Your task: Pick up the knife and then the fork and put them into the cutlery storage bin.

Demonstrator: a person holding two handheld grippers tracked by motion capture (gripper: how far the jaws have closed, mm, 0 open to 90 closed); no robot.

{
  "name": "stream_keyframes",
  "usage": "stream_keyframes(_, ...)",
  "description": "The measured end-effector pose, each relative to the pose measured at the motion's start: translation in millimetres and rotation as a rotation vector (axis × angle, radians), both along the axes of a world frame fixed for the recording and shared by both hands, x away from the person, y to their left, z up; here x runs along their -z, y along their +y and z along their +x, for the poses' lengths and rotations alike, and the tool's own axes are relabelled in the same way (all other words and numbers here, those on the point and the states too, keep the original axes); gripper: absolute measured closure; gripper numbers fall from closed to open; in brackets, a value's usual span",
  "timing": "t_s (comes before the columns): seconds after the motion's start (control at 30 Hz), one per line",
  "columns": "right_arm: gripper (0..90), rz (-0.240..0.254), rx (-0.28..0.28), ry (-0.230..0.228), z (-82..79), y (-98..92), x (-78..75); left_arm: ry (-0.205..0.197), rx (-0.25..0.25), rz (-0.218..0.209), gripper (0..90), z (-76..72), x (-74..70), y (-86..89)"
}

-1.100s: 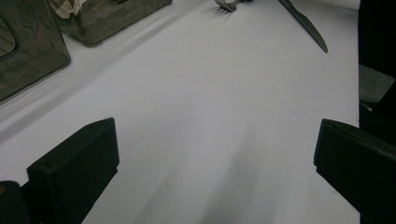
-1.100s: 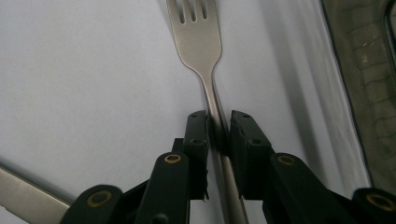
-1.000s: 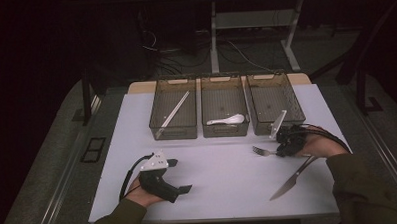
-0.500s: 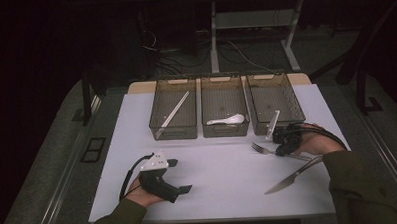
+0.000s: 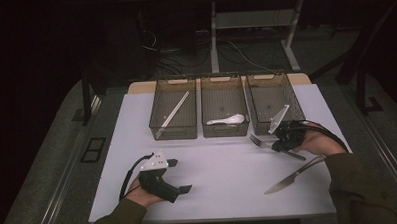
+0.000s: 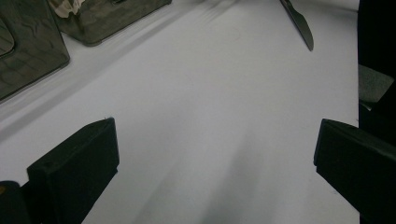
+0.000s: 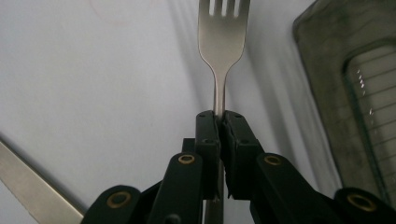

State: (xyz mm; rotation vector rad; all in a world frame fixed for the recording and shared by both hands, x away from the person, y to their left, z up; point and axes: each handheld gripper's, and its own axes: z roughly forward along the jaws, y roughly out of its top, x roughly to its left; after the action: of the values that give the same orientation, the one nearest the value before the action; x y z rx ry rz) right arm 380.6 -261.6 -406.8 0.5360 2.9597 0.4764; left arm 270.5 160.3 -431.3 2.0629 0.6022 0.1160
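A metal fork (image 5: 260,141) lies in front of the right bin, tines pointing left. My right gripper (image 5: 279,144) is shut on its handle. The right gripper view shows the jaws pinching the thin stem, with the fork (image 7: 222,42) sticking out past the right gripper (image 7: 219,116). Those jaws have just been closing on it. I cannot tell whether the fork rests on the white mat or hangs just above it. My left gripper (image 5: 178,175) rests on the mat at the near left. In the left gripper view, that left gripper (image 6: 217,149) stands open, with bare mat between its jaws.
A table knife (image 5: 294,176) lies on the mat by the right sleeve. Three dark bins stand in a row at the back. The left bin (image 5: 173,137) holds a pale stick (image 5: 174,113). The middle bin (image 5: 225,133) holds a white spoon (image 5: 227,120). The right bin (image 5: 266,89) stands just behind my right gripper.
My right gripper has edged slightly left and its jaws have closed on the fork handle. The knife has turned a little beside the sleeve. The left hand has stayed still.
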Motion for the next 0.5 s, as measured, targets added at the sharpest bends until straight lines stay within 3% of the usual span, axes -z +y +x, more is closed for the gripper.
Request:
stream_keyframes(0.1,84.7,0.083,0.019,-0.011,-2.3,-3.5,-3.8,-0.001,0.001,0.001,0.0,0.0,-0.1,0.0)
stream_keyframes(0.37,84.8,0.241,0.101,-0.071,-8.0,-16.4,-11.6,0.000,0.001,0.003,0.0,0.0,0.1,-0.3)
stream_keyframes(0.5,84.8,0.317,0.168,-0.095,-10.7,-22.3,-17.4,0.000,0.000,0.003,0.0,0.0,0.2,-0.2)
